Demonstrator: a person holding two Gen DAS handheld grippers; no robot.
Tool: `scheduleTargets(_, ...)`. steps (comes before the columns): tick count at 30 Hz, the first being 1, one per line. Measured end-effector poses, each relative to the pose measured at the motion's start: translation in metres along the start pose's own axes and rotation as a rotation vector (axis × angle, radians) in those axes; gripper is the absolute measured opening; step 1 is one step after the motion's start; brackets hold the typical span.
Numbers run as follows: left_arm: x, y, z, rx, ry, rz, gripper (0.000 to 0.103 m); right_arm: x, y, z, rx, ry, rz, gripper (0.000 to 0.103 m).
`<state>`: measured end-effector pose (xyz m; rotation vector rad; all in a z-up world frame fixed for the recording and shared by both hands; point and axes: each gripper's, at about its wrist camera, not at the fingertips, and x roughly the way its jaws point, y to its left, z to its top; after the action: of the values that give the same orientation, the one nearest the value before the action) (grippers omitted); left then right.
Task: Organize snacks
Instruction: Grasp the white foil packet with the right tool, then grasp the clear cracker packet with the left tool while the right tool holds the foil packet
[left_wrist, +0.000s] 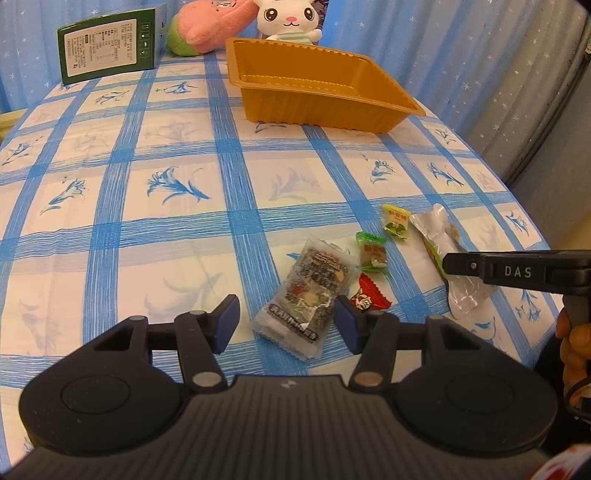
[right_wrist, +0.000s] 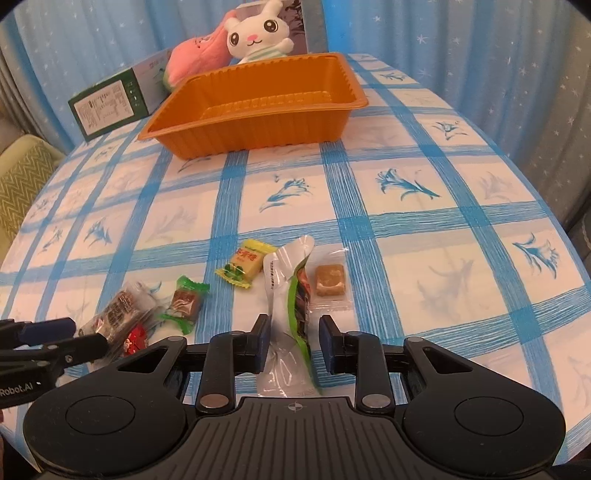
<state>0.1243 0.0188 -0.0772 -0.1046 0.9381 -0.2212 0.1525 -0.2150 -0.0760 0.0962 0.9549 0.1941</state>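
An empty orange tray (left_wrist: 384, 105) (right_wrist: 207, 144) stands at the far side of the table. Several snacks lie near the front. My left gripper (left_wrist: 286, 325) is open around the near end of a clear mixed-nut packet (left_wrist: 304, 295) (right_wrist: 122, 310). My right gripper (right_wrist: 293, 341) (left_wrist: 448, 266) is open around a silver-and-green pouch (right_wrist: 286, 295) (left_wrist: 437, 230) that stands on edge between the pads. A red candy (left_wrist: 369, 295) (right_wrist: 135, 338), a green-wrapped candy (left_wrist: 373, 253) (right_wrist: 184, 301), a yellow candy (left_wrist: 395, 221) (right_wrist: 245, 264) and a brown cube in clear wrap (right_wrist: 330, 280) lie around them.
A green box (left_wrist: 107, 46) (right_wrist: 110, 103), a pink plush (left_wrist: 210, 22) (right_wrist: 195, 55) and a white rabbit plush (left_wrist: 288, 18) (right_wrist: 258, 37) stand at the back. The blue-checked tablecloth (left_wrist: 166, 184) ends at curtains behind and drops off at the right edge.
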Motion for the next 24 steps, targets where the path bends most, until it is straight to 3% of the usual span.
scheduleTargets(13, 0.012, -0.006, 0.004, 0.098, -0.001, -0.012, 0.053, 0.018, 0.016, -0.007, -0.176, -0.045, -0.044, 0.035)
scheduleTargets(21, 0.026, -0.024, 0.006, 0.260, 0.015, -0.006, 0.051, 0.018, 0.011, -0.007, -0.166, -0.053, -0.041, 0.029)
scheduleTargets(24, 0.030, -0.028, 0.006, 0.294, 0.023, 0.007, 0.044, 0.018, 0.010, -0.007, -0.165, -0.056, -0.039, 0.028)
